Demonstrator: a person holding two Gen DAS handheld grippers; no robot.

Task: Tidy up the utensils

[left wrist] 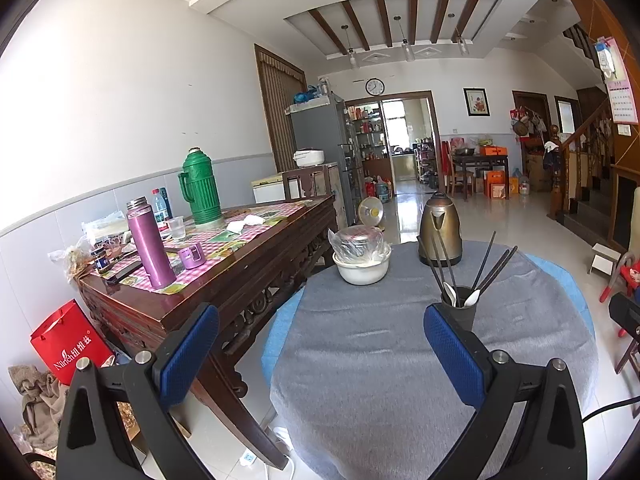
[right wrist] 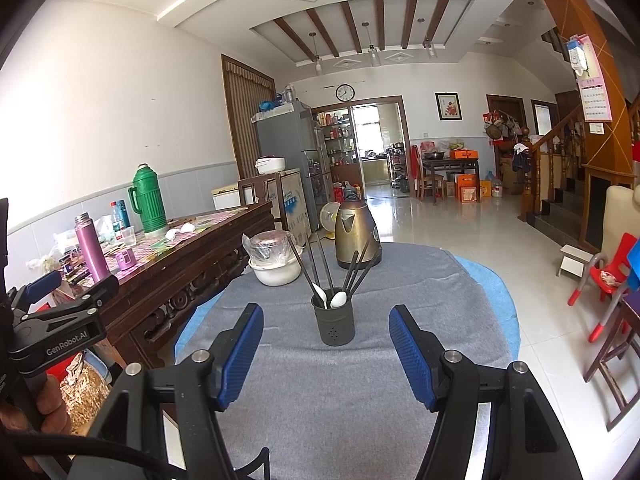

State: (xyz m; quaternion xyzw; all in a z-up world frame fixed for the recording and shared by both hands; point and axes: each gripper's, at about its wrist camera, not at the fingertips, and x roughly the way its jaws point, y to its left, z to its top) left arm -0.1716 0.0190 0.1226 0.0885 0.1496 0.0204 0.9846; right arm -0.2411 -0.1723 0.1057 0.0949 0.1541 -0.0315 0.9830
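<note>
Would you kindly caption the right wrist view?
Open right gripper faces utensil holder of chopsticks and spoons.

The worktop (right wrist: 460, 280) is round, covered by a grey cloth (right wrist: 320, 400) laid over a blue underlayer visible at the rim. Standing directly on the cloth: a dark perforated utensil holder (right wrist: 334, 326) near the centre, containing black chopsticks (right wrist: 316, 266) and two white spoons (right wrist: 338, 299); a brass-coloured electric kettle (right wrist: 356, 236) at the far side; and a white bowl (right wrist: 276, 274) left of the kettle, bearing a plastic-wrapped metal dish (right wrist: 269, 245).
</note>
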